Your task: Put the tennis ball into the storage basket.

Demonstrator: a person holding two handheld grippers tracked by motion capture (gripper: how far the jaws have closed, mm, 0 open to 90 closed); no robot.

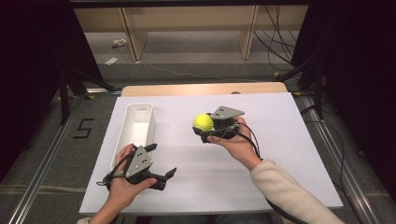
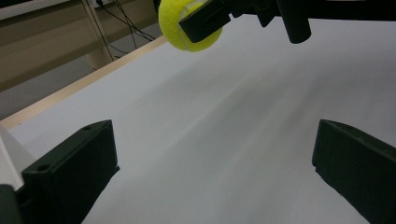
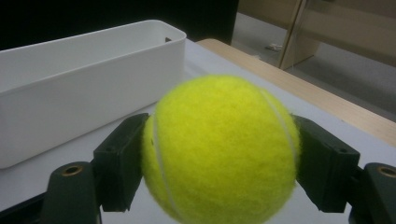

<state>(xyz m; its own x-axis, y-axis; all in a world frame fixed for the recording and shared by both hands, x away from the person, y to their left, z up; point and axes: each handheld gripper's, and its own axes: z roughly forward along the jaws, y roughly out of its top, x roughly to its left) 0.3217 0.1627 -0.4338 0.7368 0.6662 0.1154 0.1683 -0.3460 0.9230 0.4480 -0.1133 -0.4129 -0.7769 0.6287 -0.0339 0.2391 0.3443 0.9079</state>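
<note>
White-topped table point(image 1: 280, 154), wood edge showing at the far side. Person's forearms enter from the near edge, one gripper in each hand.

Long white plastic rectangular bin point(image 1: 135, 128) sits on the table's left part, long axis running away from the person, near to far. Looks empty as far as the high view shows. In the right gripper view the bin point(image 3: 84, 88) stands ahead and to the left of the jaws, its side wall broadside to the camera.

Right gripper point(image 1: 205, 127), black two-jaw tool with grey plate on top, held near mid-table, pointing left toward the bin. Jaws closed onto the ball, one on each side, gripping across its middle; the grip reads as firm.

Left gripper point(image 1: 164, 168), same build, held low at the near-left of the table, just beside the bin's near end. Jaws spread wide, nothing between them; bare table ahead of them in the left gripper view.

Bright yellow felt tennis ball point(image 3: 222, 149), lifted clear of the table in the left gripper view point(image 2: 189, 25), apart from the bin, to its right.

Key relation: bin lies left of the carried ball with a strip of bare table between. Judgement: the next move is a short leftward carry over the bin's long right wall, then release. Right hand is the one placed for it.
</note>
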